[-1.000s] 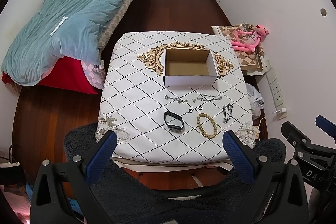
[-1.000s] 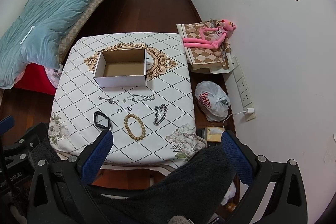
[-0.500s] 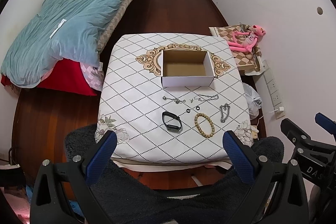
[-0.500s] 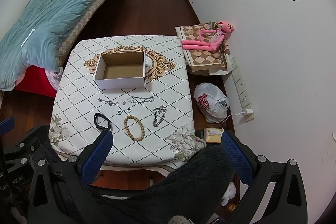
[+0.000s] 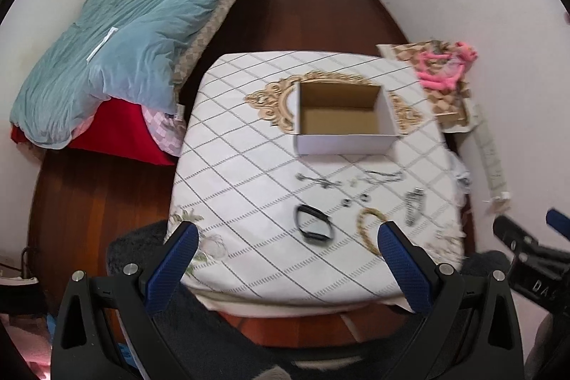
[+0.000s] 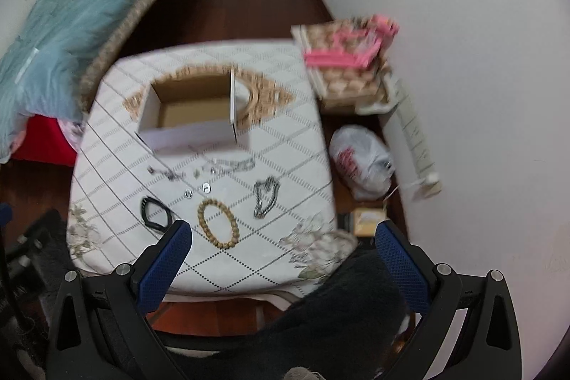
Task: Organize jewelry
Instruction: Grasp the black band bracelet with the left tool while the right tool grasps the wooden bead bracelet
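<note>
Jewelry lies on the table (image 5: pixel 228 166) in the left wrist view, in a loose group in front of one open cardboard box (image 5: pixel 343 116) that has nothing inside. I count one black band (image 5: pixel 313 227), one wooden bead bracelet (image 5: pixel 367 230) partly behind a finger, one thick silver chain (image 5: pixel 413 206), two thin chains (image 5: pixel 317 180), and two small rings (image 5: pixel 354 200). The left gripper (image 5: pixel 283 259) is held above the near table edge, its blue fingers spread wide with nothing between them. The right gripper (image 5: pixel 527 251) shows at the right border.

From the right wrist view, which is blurred, the same pieces appear: the band (image 6: pixel 155 214), bead bracelet (image 6: pixel 217 223), thick chain (image 6: pixel 265 196), thin chains (image 6: pixel 228 164), two rings (image 6: pixel 197 190) and the box (image 6: pixel 188 116). The right gripper (image 6: pixel 283 255) is also above the near edge, wide open and holding nothing. One white plastic bag (image 6: pixel 361 162) lies on the floor beside the table.
</note>
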Motion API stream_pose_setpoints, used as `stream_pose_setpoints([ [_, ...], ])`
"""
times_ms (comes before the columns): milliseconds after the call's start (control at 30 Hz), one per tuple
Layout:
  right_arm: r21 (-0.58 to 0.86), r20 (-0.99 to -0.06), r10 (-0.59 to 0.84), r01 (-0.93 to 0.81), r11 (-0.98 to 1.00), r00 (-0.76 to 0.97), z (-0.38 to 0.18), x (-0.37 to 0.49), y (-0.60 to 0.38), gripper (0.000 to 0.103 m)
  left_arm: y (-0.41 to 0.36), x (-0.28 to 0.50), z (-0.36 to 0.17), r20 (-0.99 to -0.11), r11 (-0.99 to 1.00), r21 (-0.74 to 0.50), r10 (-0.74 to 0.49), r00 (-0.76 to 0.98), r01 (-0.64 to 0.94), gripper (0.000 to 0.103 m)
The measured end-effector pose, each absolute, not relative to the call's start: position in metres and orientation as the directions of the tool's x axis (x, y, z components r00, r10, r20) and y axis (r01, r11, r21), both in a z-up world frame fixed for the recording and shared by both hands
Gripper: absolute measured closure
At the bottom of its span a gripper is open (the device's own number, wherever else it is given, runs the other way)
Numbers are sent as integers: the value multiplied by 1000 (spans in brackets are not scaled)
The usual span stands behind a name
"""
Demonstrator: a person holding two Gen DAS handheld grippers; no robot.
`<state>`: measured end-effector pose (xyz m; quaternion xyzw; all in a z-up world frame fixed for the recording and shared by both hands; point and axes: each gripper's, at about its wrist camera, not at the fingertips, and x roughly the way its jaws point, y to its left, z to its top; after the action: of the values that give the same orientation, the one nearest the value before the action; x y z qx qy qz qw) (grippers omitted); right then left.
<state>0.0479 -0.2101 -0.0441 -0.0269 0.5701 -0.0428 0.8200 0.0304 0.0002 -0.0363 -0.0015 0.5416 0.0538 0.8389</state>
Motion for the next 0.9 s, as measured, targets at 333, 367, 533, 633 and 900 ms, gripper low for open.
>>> stream_pose_setpoints([
  [333, -15, -997, -18, 37, 999, 76, -219, 85, -191, 16, 31, 68, -148, -960, 977, 164, 189, 207, -135, 0],
  [367, -16, -998, -19, 40, 999, 62, -231, 86, -188, 20, 34, 68, -156, -965, 978, 157, 182, 188, -138, 0],
  [533, -1, -999, -3, 34, 999, 37, -265, 87, -174, 36, 38, 70, -191, -986, 982, 111, 129, 110, -156, 1],
  [633, -16, -998, -17, 23, 1000, 54, -270, 83, -167, 44, 38, 73, -204, -995, 984, 37, 53, 84, -176, 1],
  [900, 3, -1000, 2, 11, 1000, 23, -261, 60, -172, 93, 24, 93, -239, -998, 986, -60, -56, 33, -154, 31],
])
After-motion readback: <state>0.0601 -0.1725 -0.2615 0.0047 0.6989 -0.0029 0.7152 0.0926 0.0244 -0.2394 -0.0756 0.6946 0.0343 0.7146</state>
